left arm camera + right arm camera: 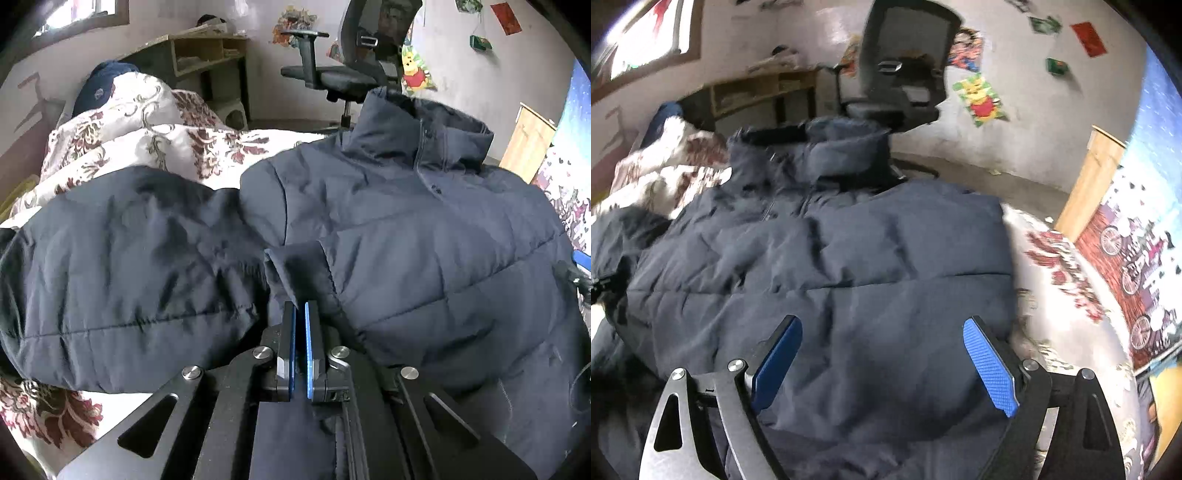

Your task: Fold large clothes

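A large navy puffer jacket (pixel 424 236) lies spread on the bed, collar at the far end, one sleeve (pixel 122 266) stretched out to the left. My left gripper (pixel 300 308) is shut on a flap of the jacket's fabric (pixel 295 269) near where the sleeve meets the body. In the right wrist view the same jacket (pixel 849 266) fills the middle. My right gripper (pixel 882 328) is open wide just above the jacket's lower right part, with nothing between its blue pads (pixel 988 365).
The bed has a white and maroon floral cover (pixel 177 147), also in the right wrist view (pixel 1067 280). A bunched quilt and a dark blue item (pixel 99 86) lie at the far left. An office chair (pixel 347 74) and a wooden desk (pixel 207 51) stand beyond the bed.
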### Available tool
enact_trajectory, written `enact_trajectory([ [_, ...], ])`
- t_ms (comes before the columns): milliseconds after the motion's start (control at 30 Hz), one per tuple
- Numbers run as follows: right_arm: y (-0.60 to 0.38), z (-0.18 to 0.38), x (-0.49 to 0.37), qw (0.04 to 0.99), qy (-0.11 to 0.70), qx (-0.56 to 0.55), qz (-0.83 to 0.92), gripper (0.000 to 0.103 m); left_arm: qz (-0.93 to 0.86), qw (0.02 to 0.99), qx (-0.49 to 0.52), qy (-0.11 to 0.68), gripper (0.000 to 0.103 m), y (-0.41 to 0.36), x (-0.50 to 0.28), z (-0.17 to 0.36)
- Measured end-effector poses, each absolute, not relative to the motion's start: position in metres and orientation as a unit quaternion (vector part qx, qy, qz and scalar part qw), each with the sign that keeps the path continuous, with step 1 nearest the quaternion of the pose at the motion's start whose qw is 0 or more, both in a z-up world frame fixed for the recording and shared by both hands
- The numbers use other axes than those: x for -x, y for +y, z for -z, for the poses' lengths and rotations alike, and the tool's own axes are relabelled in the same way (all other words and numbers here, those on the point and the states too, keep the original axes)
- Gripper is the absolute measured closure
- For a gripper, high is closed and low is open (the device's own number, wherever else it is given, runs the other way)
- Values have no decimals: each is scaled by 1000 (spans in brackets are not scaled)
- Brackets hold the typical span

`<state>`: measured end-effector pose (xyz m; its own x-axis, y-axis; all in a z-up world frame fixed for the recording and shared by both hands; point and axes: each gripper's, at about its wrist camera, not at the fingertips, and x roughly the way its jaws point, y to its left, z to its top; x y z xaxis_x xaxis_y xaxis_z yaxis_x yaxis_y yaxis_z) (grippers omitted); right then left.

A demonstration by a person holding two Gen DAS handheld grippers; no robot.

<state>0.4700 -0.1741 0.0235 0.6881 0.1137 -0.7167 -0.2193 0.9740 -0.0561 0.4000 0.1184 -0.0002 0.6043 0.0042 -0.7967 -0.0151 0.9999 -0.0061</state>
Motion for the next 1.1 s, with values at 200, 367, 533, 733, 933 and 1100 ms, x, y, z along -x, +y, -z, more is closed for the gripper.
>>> enact_trajectory([
  [200,-157,13,-490,902,415,92,-79,13,-2,893,-1,451,100,117,-400,9],
  [367,-157,20,-492,900,419,98,-74,11,2,894,-9,448,100,115,-396,6],
  [533,-162,8,-479,905,412,79,-72,11,-10,888,-7,459,62,114,-388,-2],
  [733,-151,-19,-445,917,383,53,-102,10,-25,911,28,410,29,131,-357,-35],
  [933,-108,-47,-420,918,362,52,-154,8,-70,915,50,393,22,171,-323,-62],
  [1100,-43,-60,-412,911,356,56,-202,8,-130,904,101,396,22,242,-290,-73],
])
